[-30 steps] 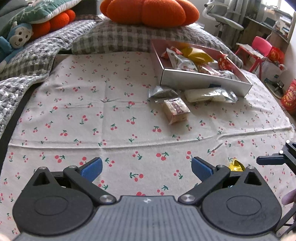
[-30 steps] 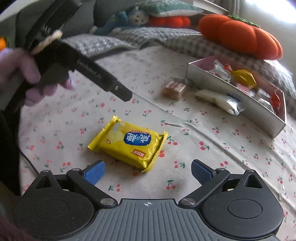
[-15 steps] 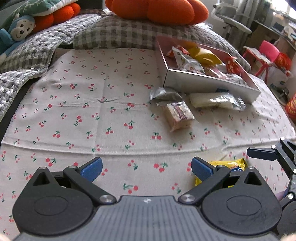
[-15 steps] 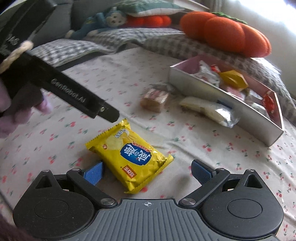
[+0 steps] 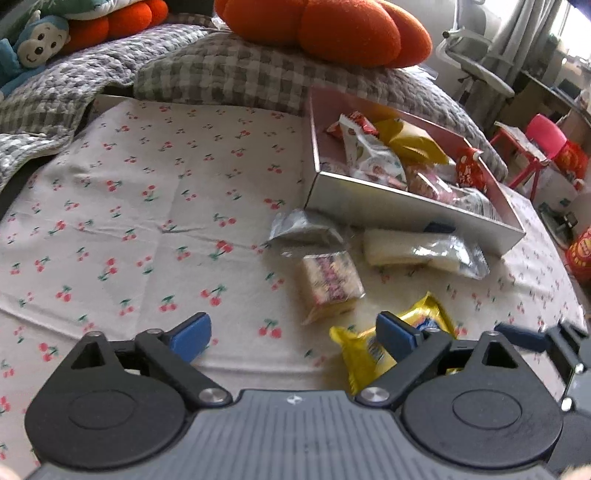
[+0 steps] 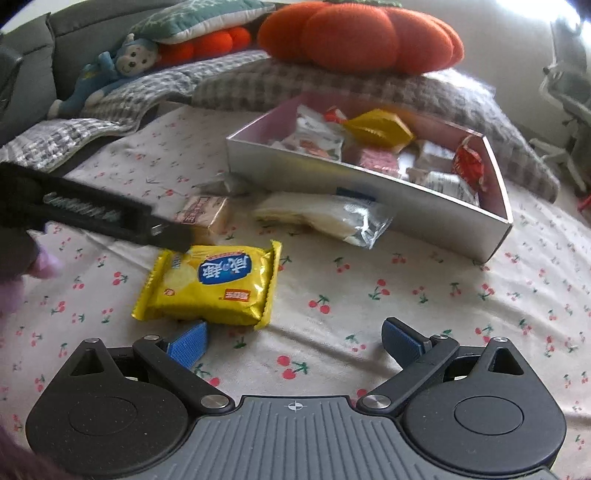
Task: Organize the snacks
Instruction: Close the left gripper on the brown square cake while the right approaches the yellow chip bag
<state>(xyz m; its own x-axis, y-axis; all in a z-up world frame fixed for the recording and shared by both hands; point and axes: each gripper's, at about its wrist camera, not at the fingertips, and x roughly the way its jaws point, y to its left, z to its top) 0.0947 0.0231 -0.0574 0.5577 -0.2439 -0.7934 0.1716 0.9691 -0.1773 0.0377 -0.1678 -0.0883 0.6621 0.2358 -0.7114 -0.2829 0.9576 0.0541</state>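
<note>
Right gripper (image 6: 293,341) jaws spread wide, nothing held; left gripper (image 5: 293,330) jaws likewise released. Yellow chip bag (image 6: 214,282) is seen whole only in right wrist view, flat on the cherry-print sheet (image 6: 424,295), just ahead of the left blue pad; in left wrist view it is half hidden behind the right finger. Beyond: wrapped cake (image 5: 328,282), white packet (image 5: 421,251), then the silver box (image 5: 406,206) filled with snacks. Only the left view shows office chair (image 5: 476,62) and pink stool (image 5: 543,133). Orange pumpkin cushion (image 6: 362,35) is farthest.
</note>
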